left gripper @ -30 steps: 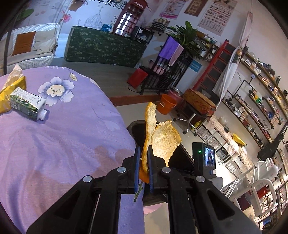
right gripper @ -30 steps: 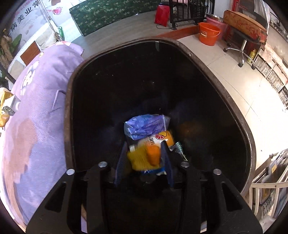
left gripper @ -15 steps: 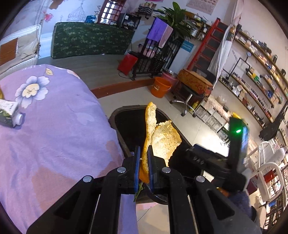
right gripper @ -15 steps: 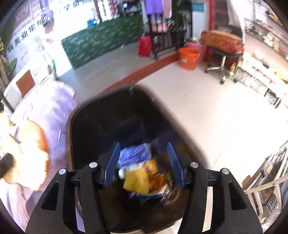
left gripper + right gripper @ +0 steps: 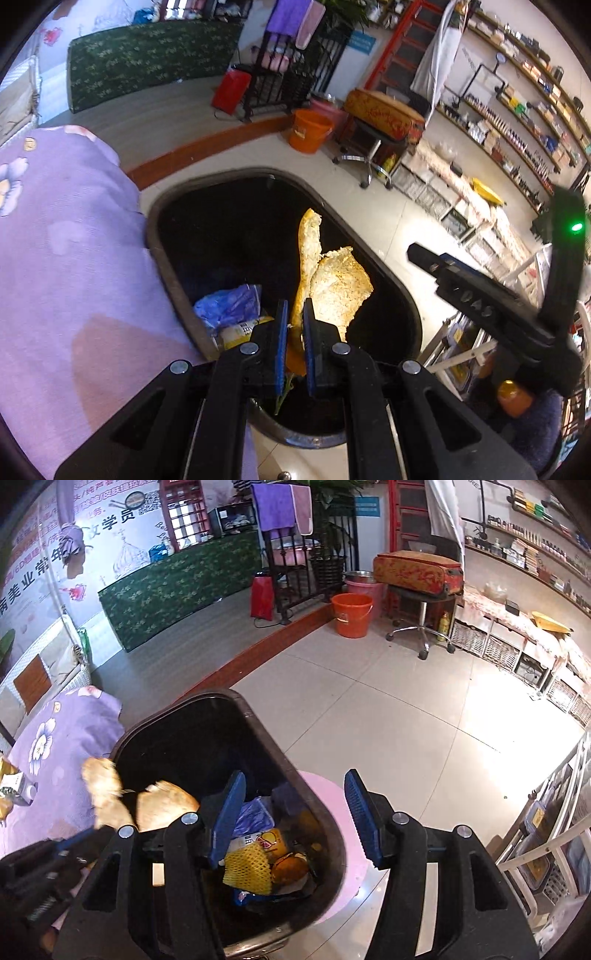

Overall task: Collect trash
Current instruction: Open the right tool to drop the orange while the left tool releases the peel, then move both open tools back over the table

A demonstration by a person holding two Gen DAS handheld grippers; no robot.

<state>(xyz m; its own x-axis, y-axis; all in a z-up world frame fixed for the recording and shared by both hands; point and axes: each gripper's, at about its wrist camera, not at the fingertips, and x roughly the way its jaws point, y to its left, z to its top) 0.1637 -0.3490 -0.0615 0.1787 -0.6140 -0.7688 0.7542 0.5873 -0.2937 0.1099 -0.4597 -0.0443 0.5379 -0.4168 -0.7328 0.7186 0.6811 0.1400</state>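
One upright peel (image 5: 325, 280) over bin (image 5: 388, 266)

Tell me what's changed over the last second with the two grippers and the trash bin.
The left gripper carried the peel from beside the table to over the bin. The right gripper opened and lifted out, leaving the yellow net inside. The left grip stayed shut.
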